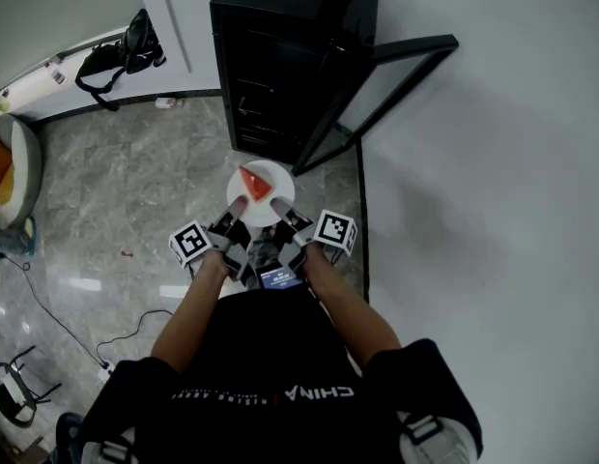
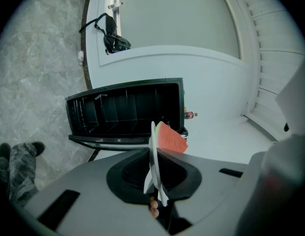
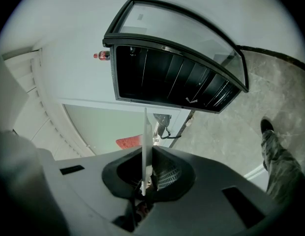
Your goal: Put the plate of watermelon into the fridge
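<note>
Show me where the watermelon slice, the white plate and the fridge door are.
watermelon slice point(image 1: 253, 182), head view, middle of its red flesh.
white plate point(image 1: 278, 177), head view, bare part right of the slice.
fridge door point(image 1: 388, 87), head view, glass pane of the open door.

You had grey marble floor point(image 1: 135, 187) free up to the black mini fridge point(image 1: 270, 71), front open; its glass door point(image 1: 391, 80) flanked your right.
</note>
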Available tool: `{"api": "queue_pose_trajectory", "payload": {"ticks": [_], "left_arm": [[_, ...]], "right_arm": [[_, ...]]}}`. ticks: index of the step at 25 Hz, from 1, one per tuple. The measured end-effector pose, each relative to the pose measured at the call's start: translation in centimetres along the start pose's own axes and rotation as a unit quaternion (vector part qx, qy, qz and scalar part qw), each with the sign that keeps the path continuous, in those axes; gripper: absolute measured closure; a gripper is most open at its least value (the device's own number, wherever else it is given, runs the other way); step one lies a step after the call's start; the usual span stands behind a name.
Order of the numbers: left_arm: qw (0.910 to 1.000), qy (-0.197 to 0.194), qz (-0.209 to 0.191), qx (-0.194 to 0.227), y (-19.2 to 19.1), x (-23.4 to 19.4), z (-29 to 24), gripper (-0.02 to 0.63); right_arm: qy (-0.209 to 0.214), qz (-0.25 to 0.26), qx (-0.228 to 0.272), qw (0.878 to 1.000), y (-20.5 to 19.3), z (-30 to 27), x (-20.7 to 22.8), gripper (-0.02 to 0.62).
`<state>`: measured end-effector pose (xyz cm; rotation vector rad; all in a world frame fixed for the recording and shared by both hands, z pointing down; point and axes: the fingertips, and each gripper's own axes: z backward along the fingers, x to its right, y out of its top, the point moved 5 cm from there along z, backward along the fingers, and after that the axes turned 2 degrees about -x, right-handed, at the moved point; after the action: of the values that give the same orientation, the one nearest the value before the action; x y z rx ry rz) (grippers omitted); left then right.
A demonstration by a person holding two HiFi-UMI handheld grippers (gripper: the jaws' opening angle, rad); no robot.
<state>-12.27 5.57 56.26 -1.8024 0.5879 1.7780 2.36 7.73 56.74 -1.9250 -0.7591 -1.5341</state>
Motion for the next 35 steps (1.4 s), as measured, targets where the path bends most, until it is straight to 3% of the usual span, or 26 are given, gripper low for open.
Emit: {"api": "queue_pose_trajectory", "payload": {"ticks": [10,22,30,35], "left_arm": [[0.9995,0.019,-0.019,-0.014,5.0,-0.8,-4.4,0.572],[0.9984,0.02,-0.027,-0.045,10.8,1.4,-14.3,0.572],[0.9974,0.023,-0.022,-0.064,12.1,1.1,-17.2,0.572],[0.9945,0.021,-0.015,-0.101,13.5,1.1,-18.7,0.573]], "right_arm": [[0.01,-0.016,0.01,1.0,4.3,-4.6,0.0,0.565],[0.032,-0.032,0.043,0.998,13.6,-8.9,-2.7,0.565],[0.031,-0.042,0.063,0.997,16.1,-9.9,-2.1,0.565],[0.023,-0.037,0.098,0.994,16.8,-10.5,-2.8,0.565]]}}
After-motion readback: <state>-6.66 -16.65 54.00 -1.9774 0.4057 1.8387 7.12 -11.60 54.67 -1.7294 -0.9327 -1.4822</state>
